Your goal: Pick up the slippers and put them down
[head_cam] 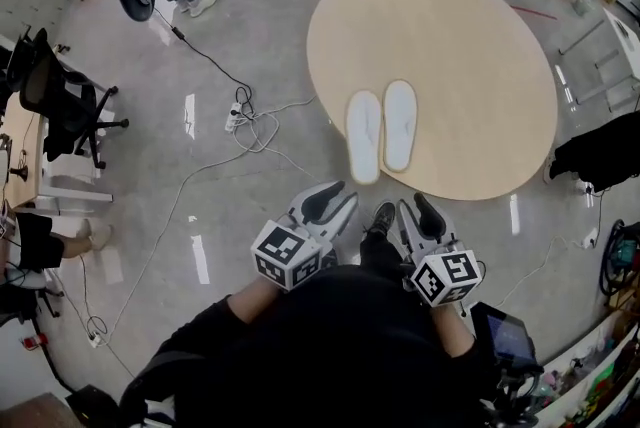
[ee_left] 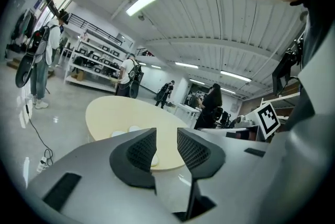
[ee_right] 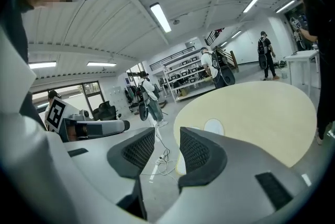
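Left gripper (head_cam: 328,202) partly open, a modest gap between the pads and nothing in it; right gripper (head_cam: 424,214) much the same, jaws apart and empty; both held close in front of the person, pointing toward the round table (head_cam: 470,36) and short of its near edge. On that table, close to the edge nearest the grippers, one white slipper (head_cam: 363,138) and beside it the other slipper (head_cam: 400,123), flat, lengthwise side by side, just apart or barely touching; well clear of both grippers. Probably light, thin and soft, so likely to bend or droop if pinched at one tip; likely also to slide on the smooth top when nudged. Best taken, by the look of it, one per gripper, at the near end or along an outer side edge, one pad under the sole and one above; worth coming in low and almost level with the tabletop.
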`<act>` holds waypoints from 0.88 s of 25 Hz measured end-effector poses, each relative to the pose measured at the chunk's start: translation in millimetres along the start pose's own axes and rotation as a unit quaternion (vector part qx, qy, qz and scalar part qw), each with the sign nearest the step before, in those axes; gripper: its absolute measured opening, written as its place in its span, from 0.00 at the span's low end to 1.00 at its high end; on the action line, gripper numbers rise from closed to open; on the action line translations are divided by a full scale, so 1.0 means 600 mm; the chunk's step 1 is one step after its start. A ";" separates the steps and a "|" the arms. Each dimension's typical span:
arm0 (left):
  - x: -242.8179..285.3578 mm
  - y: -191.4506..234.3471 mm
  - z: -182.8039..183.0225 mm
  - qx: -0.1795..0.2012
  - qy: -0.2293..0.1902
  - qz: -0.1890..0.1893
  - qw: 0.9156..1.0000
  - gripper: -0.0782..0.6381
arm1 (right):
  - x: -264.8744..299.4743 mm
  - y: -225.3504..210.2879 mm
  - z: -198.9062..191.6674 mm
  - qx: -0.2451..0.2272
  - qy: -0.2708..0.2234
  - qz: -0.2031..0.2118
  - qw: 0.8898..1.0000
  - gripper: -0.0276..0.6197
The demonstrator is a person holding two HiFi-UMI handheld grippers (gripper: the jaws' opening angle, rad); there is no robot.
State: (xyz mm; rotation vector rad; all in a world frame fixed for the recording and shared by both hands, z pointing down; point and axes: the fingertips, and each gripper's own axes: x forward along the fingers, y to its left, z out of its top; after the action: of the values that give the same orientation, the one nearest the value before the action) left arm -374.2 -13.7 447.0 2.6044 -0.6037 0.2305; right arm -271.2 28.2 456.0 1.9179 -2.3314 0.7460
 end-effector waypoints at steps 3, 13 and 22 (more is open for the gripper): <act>0.047 0.025 0.016 -0.010 0.006 0.021 1.000 0.31 | 0.046 -0.037 0.025 -0.005 0.010 0.019 1.000 0.26; 0.213 0.094 0.029 -0.041 0.028 0.088 0.995 0.32 | 0.167 -0.204 0.055 0.007 0.071 0.053 0.996 0.26; 0.292 0.144 -0.001 -0.060 0.051 0.152 0.985 0.32 | 0.249 -0.297 0.046 0.001 0.106 0.070 0.992 0.26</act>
State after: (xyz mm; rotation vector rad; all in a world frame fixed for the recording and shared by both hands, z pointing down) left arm -257.5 -148.1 526.6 2.3605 -0.9475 0.4067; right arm -133.4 -141.7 539.8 1.5984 -2.3491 0.9145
